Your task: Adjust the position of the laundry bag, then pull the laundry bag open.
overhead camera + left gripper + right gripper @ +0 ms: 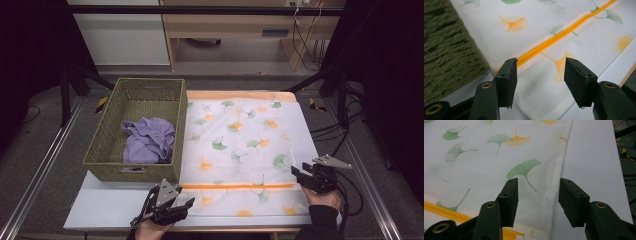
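A white cloth [240,145] printed with green and orange ginkgo leaves lies flat on the white table [110,205]. An orange band [240,186] crosses it near the front. My left gripper [182,205] is at the cloth's near left corner. In the left gripper view this gripper [540,75] stands open over the cloth [544,37], just short of the orange band [564,33], and its pads press on nothing. My right gripper [301,170] is at the cloth's right edge. It [537,197] is open too, straddling the cloth's side hem [556,185] without gripping it.
A green woven basket [107,145] stands left of the cloth and holds a crumpled purple garment [149,140]. Its wall [446,50] is close beside my left gripper. Bare table [594,157] runs along the cloth's right side. Metal rails flank the table.
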`<state>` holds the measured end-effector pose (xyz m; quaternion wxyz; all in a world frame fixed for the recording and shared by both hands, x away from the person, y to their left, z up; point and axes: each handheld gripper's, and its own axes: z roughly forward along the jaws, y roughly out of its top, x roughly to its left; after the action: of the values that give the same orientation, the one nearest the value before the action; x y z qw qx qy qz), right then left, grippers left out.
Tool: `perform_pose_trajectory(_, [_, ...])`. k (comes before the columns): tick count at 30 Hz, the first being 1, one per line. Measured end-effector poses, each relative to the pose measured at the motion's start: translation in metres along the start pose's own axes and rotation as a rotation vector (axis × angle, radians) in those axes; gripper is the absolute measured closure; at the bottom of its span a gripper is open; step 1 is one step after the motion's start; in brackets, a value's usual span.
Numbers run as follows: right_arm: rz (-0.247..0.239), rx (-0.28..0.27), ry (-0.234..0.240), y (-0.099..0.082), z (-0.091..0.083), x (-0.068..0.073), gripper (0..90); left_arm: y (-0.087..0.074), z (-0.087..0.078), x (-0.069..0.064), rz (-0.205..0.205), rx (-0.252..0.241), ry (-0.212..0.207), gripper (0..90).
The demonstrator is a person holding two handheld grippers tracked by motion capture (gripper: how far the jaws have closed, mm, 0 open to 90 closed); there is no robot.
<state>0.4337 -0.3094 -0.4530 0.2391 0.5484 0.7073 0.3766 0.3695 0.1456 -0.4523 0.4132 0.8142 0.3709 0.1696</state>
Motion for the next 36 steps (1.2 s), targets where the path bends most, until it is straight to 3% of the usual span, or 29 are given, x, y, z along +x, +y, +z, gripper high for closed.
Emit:
perform_pose_trajectory(7, [0.009, -0.016, 0.020, -0.001, -0.006, 0.006, 45.3, 0.014, 0.002, -0.003, 0.008, -0.034, -0.011, 37.5])
perform_pose_trajectory(12, [0.006, -0.032, 0.024, -0.003, -0.008, 0.009, 40.0, 0.028, 0.009, -0.013, 0.038, -0.060, -0.023, 35.1])
perform_pose_trajectory(18, [0.005, -0.042, -0.006, -0.007, -0.009, 0.010, 31.1, 0.038, 0.021, -0.023, 0.067, -0.067, -0.040, 33.8])
perform_pose_trajectory(23, [0.012, -0.037, -0.012, -0.010, -0.010, 0.009, 29.0, 0.044, 0.031, -0.030, 0.082, -0.069, -0.053, 33.0])
perform_pose_trajectory(36, [0.023, -0.029, -0.006, -0.014, -0.011, 0.010, 29.1, 0.052, 0.058, -0.048, 0.107, -0.068, -0.113, 41.8])
